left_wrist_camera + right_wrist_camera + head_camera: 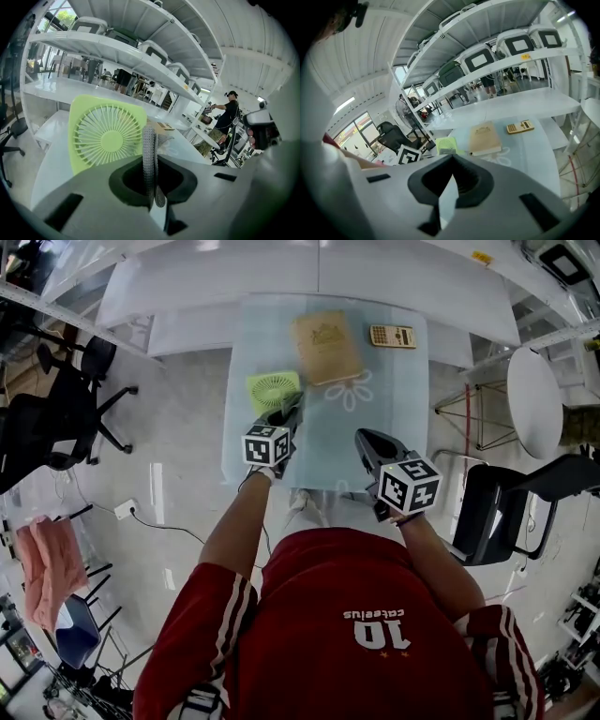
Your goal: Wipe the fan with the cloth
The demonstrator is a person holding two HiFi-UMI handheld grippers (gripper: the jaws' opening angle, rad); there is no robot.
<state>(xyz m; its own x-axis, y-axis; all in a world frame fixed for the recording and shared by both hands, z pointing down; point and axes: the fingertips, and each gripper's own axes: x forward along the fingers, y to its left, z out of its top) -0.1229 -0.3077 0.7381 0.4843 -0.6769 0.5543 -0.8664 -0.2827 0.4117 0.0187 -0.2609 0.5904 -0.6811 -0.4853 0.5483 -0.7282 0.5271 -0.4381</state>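
- Lime-green square plastic fan (274,390) sits at the pale glass table's (394,399) left edge, where the left gripper (284,418) pinches a soft grey knitted cloth (149,159).
- Right gripper (370,442), jaws together and empty, hovers at the table's near edge.
- The light fan may slide; brace its frame.

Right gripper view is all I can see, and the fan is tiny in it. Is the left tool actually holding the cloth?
Observer: Yes, the left tool is shut on a grey cloth.
Operator: Is it on the fan?
Observer: The grey cloth stands in front of the right edge of the green fan; I can't tell whether they touch.
Operator: Where's my right tool?
Observer: The head view shows the right tool over the near edge of the table, apart from the green fan.
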